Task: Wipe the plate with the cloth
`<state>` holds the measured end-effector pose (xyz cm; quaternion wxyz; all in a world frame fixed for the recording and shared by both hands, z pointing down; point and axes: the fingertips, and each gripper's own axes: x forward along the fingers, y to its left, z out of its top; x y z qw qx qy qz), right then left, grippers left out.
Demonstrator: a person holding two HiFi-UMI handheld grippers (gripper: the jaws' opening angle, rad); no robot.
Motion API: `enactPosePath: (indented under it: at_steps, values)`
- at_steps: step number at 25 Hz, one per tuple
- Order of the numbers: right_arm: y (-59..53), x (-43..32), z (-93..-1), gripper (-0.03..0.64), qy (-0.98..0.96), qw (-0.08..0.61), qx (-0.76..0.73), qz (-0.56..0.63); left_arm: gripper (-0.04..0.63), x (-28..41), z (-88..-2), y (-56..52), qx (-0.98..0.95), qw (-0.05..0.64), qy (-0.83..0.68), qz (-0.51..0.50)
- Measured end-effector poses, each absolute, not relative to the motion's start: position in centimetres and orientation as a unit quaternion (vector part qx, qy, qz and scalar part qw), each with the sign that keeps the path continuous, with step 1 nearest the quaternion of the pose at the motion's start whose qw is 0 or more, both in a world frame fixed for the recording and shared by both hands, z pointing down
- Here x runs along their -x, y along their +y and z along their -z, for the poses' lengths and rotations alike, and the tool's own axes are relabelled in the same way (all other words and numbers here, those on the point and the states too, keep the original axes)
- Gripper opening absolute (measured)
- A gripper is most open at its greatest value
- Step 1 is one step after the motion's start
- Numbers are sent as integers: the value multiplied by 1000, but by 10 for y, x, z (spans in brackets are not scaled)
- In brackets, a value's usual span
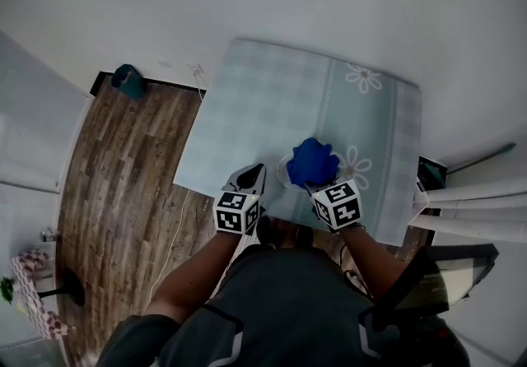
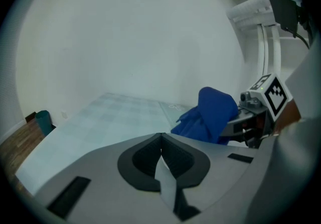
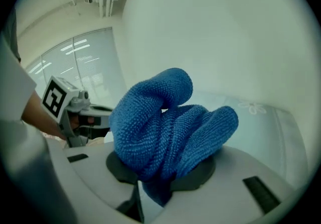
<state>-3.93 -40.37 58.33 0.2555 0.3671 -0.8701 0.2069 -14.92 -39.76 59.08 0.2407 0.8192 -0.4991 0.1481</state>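
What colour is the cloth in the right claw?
Blue. The cloth shows best in the right gripper view.

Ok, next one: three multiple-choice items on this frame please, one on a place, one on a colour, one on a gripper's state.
1. Where is the cloth? A on the wooden floor; B bunched over the plate; C flat on the tablecloth beside the plate.
2. What colour is the cloth? A red; B yellow; C blue.
3. How is the right gripper? A shut on the cloth; B open and empty; C shut on the plate.
Answers: 1 B, the head view shows it covering most of the plate; 2 C, blue in all three views; 3 A, its own view shows the jaws pinching the cloth's folds.
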Motion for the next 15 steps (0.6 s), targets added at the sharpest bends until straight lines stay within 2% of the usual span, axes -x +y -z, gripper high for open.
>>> enactPosePath:
  at_steps: [3,7,10,15]
  values:
    - [-444,32,-581,118,-862,255,-390,-198,9,150,-586,-404,-821,235,-499,-150]
    - [-467,23,-617,118,-840,293,-400,-219,10,149,-589,-409,-820,237,-498,-156]
    - [-459,18,-641,118,-829,315,-394,-243,10,146,-590,-409,-822,237,-492,-158]
    - [-423,16,-649,118,-823,310,-390,-273,10,146,-598,-402,-824,242,-485,-164]
